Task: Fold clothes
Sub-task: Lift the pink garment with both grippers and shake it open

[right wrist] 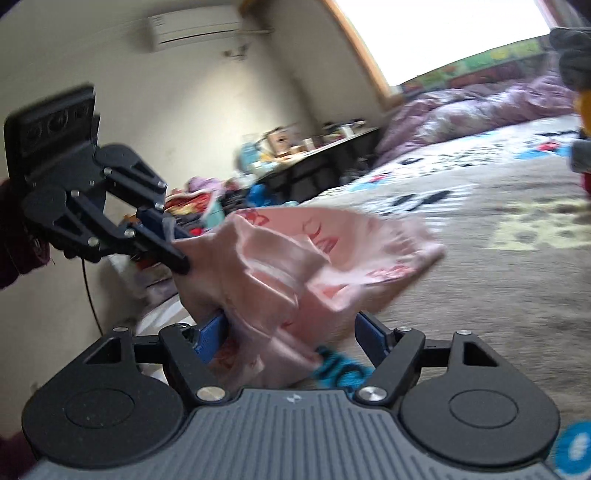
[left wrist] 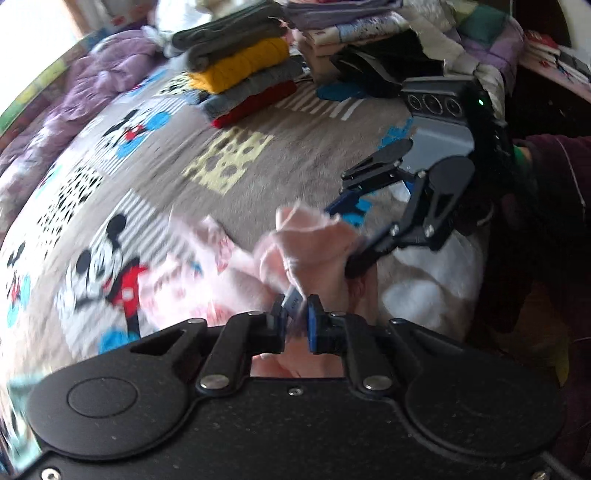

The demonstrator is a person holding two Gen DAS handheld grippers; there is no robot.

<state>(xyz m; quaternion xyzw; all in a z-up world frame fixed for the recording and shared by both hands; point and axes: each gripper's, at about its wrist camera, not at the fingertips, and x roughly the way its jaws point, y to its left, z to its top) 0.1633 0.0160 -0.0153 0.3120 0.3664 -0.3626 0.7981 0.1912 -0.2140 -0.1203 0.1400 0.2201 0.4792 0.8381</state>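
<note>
A pale pink garment (left wrist: 314,236) with red print hangs bunched above the cartoon-print bedspread (left wrist: 295,155). My left gripper (left wrist: 297,310) is shut on a fold of it, the blue pads nearly touching. In the right wrist view the left gripper (right wrist: 177,240) pinches the pink garment (right wrist: 280,258) at its upper left corner. My right gripper (right wrist: 291,328) stands wide open. The cloth droops between its fingers and lies against the left finger (right wrist: 212,332), with a gap to the right one. From the left wrist the right gripper (left wrist: 341,238) straddles the cloth's far edge.
A stack of folded clothes (left wrist: 243,70) in grey, yellow and red sits at the back of the bed, with a second pile (left wrist: 351,26) beside it. A purple duvet (right wrist: 480,107) lies by the window. White cloth (left wrist: 436,288) lies under the right gripper. A cluttered desk (right wrist: 314,147) stands beyond.
</note>
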